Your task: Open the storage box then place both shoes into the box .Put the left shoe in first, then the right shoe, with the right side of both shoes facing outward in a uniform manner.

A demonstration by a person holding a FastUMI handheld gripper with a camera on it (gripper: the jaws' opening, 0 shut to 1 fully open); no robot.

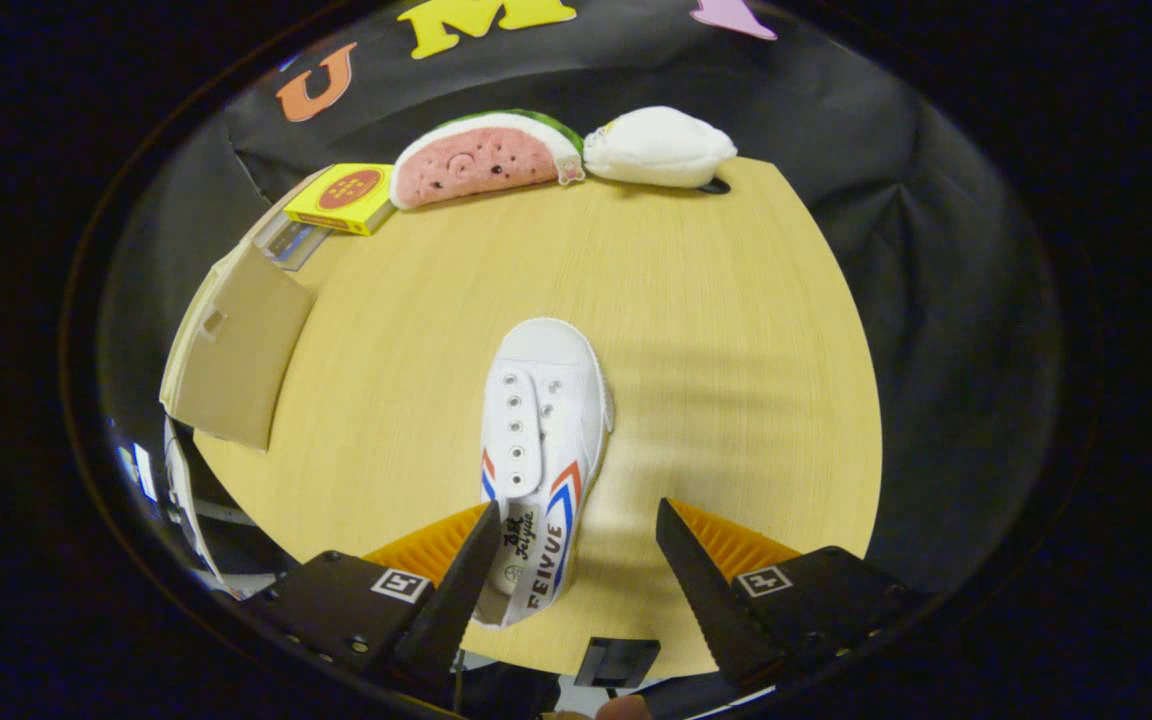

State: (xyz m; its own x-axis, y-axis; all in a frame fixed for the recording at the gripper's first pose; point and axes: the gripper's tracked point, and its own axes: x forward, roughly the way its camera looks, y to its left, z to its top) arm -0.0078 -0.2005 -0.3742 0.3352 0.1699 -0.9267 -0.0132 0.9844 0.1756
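Item count, gripper view:

- One wooden table (716, 330).
- One white shoe (539, 440) on the table.
- One storage box (236, 355), lid open, at the table's left edge.
- One yellow carton (341, 197).
- One watermelon-slice cushion (481, 158).
- One white cushion (658, 147).
- One gripper (576, 540) with two fingers (466, 580), spread apart; the shoe's heel lies between them, against one finger.

- The counter (716, 330) looks like pale wood grain, matt.
- The shoe (541, 440) is white cloth with metal eyelets.
- The watermelon toy (481, 160) and white toy (658, 147) look like soft plush.
- The yellow box (341, 197) looks like cardboard.
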